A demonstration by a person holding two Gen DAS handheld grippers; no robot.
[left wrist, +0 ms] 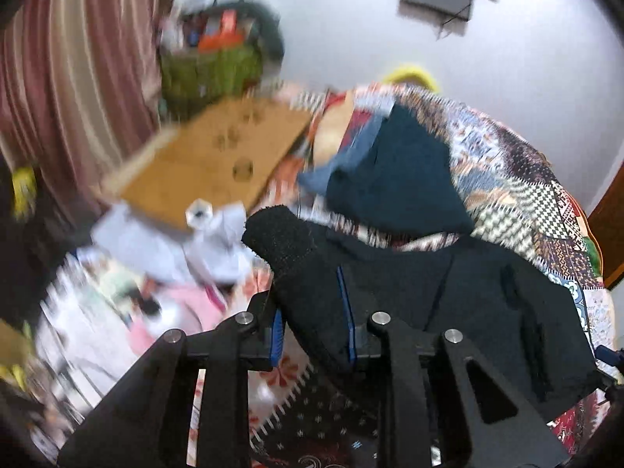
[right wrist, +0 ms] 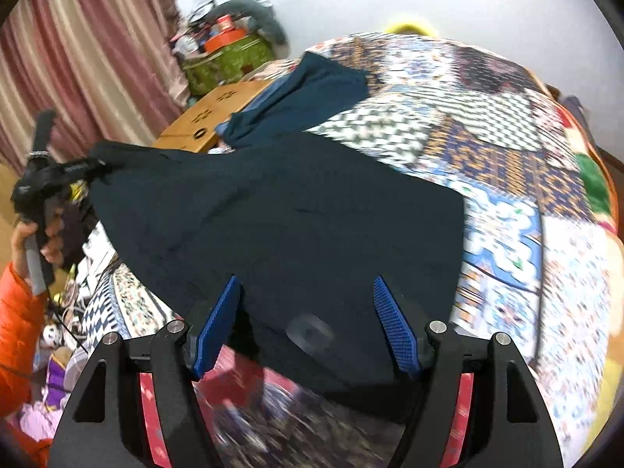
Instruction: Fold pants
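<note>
Pants (right wrist: 280, 214), dark navy, lay spread across the patchwork bedspread (right wrist: 507, 179), with one corner lifted off to the left side of the bed. Beyond them a second dark teal garment (right wrist: 312, 89) rested on the quilt near a low wooden table (right wrist: 210, 113), and striped pink curtains (right wrist: 89, 50) hung behind.

Only the right wrist view showed the whole spread of the cloth, along with the person's orange sleeve (right wrist: 19, 312) and the hand (right wrist: 39, 234) gripping the other tool's handle at the raised corner. It also showed the right gripper (right wrist: 308, 327) with its blue pads (right wrist: 394, 327) standing wide apart above the near hem, not pressing on the fabric.

Only the left wrist view showed the grip up close: the left gripper (left wrist: 314, 327) was clenched on a bunched fold of the pants (left wrist: 448, 292), the cloth rising in a dark hump between narrow blue pads (left wrist: 277, 335). That picture was badly blurred, so the clutter (left wrist: 156, 257) beside the bed could not be made out.
</note>
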